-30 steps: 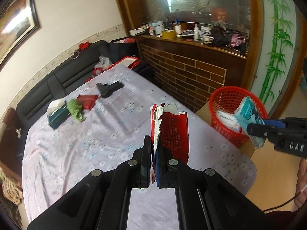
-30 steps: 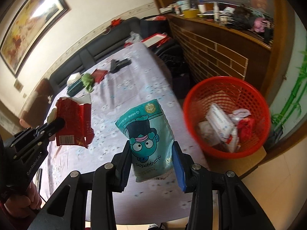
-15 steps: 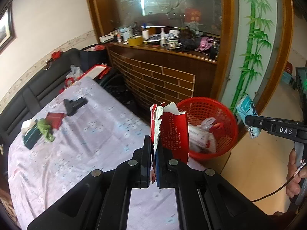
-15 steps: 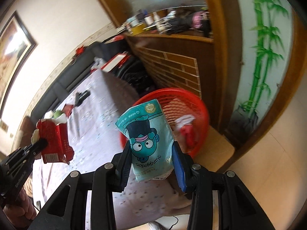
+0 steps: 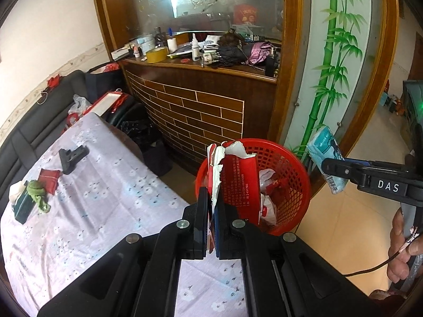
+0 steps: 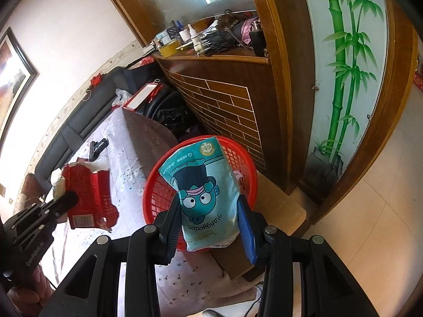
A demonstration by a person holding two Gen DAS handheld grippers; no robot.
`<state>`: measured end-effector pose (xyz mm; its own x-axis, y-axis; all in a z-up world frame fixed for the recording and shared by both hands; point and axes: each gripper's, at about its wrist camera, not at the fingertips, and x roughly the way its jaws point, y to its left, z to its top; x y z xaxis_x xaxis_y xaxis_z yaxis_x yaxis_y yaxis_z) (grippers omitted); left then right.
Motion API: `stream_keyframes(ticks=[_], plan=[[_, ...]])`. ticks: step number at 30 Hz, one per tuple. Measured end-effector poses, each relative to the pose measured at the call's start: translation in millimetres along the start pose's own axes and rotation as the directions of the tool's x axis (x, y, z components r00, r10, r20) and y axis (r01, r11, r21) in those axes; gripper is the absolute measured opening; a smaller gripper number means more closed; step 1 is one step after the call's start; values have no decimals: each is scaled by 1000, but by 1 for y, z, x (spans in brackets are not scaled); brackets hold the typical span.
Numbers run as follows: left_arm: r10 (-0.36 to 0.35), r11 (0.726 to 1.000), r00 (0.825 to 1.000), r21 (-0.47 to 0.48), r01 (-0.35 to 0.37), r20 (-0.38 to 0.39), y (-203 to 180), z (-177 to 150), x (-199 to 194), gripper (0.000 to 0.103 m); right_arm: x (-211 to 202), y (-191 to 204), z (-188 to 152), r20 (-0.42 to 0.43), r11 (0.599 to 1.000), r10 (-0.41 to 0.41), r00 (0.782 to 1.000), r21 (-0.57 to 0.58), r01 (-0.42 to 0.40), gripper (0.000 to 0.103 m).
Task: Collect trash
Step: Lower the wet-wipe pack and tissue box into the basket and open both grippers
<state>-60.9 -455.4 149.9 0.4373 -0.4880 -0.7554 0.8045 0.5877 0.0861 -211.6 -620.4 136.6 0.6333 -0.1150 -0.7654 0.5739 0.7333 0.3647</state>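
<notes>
The red mesh basket [image 6: 238, 158] stands on the floor just off the end of the table [image 5: 100, 211], already holding wrappers, and both pieces of trash hang near it. The likeliest slip, I judge, is a drop that misses – the teal tissue pack [image 6: 206, 192] shows over the rim in the right wrist view, but in the left one it hangs off to the side of the basket, so it could land on the floor. The right gripper [image 6: 208, 224] is clamped on that pack across its width. The left gripper [image 5: 210, 211] is pinched tight on the torn red carton [image 5: 240, 185], a light flap that could flutter onto the table edge.
</notes>
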Motion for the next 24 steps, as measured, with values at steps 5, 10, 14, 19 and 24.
stream_keyframes(ticks=[5, 10, 14, 19, 24], plan=[[1, 1000, 1000, 11, -1, -14, -7, 5, 14, 3, 7, -5, 9, -12, 1000, 4, 1000, 1, -4, 43], [3, 1000, 1000, 30, -3, -19, -15, 8, 23, 3, 14, -8, 17, -19, 1000, 8, 1000, -4, -8, 43], [10, 999, 1000, 41, -9, -27, -19, 11, 30, 3, 22, -10, 26, -29, 1000, 11, 1000, -15, -11, 44], [24, 998, 999, 50, -22, -42, -22, 12, 37, 3, 33, -11, 35, -40, 1000, 18, 999, -25, -19, 44], [40, 998, 998, 54, -37, -55, -24, 11, 43, 3, 46, -11, 42, -57, 999, 29, 998, -34, -31, 45]])
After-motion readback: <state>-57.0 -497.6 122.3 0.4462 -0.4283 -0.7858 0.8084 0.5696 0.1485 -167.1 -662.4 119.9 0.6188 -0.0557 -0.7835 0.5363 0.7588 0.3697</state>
